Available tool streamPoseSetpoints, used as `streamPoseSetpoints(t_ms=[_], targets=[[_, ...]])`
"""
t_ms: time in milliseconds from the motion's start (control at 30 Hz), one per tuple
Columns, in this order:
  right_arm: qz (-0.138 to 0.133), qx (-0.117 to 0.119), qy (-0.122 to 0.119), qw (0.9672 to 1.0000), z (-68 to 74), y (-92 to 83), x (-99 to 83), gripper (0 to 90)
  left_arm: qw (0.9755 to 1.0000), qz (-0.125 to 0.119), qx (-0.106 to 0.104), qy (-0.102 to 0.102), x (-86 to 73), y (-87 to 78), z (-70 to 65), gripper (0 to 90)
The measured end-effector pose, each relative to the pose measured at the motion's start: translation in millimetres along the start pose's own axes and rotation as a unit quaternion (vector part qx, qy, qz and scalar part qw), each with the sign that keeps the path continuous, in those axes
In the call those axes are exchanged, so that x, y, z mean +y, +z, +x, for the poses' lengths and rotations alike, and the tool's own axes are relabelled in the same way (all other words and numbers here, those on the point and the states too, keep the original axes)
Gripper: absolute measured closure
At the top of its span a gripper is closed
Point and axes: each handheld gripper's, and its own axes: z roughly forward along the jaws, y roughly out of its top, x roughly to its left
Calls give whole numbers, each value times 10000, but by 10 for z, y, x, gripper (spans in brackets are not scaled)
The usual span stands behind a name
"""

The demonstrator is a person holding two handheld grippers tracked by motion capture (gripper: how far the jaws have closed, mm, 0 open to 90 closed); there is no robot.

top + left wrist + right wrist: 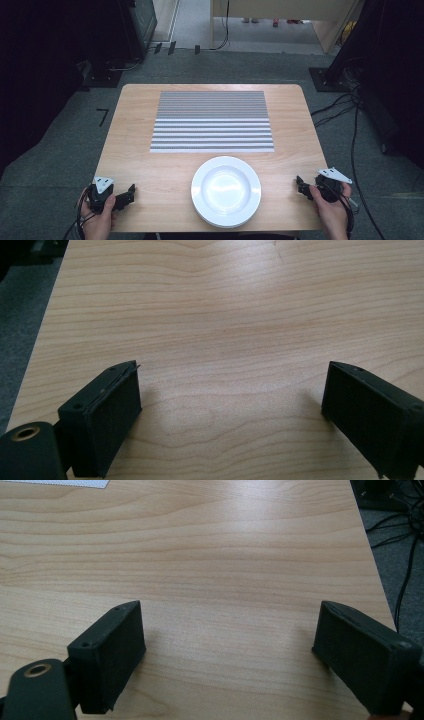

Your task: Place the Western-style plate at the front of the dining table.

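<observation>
White glossy round plate (226,191), perhaps stacked, both grippers' fingers apart, clasping nothing

Right gripper (230,645) jaws wide apart, nothing between them, low over the light wooden table (225,555). Pale patterned mat corner (65,482), probably woven, at the table's far left. Black cables (400,540) past the table's right edge.
</observation>
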Motion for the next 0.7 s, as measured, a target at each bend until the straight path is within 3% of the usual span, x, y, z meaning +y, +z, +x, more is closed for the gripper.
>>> streamPoseSetpoints(t_ms=[267,367,700], targets=[[43,-36,33,10000,7,30,24,92,9998,117,148,-102,41,7,-48,87],[43,-36,34,10000,7,29,24,92,9998,130,110,-119,59,7,-78,87],[34,-57,38,10000,9,40,30,87,9999,-46,-124,105,296,-8,-389,87]])
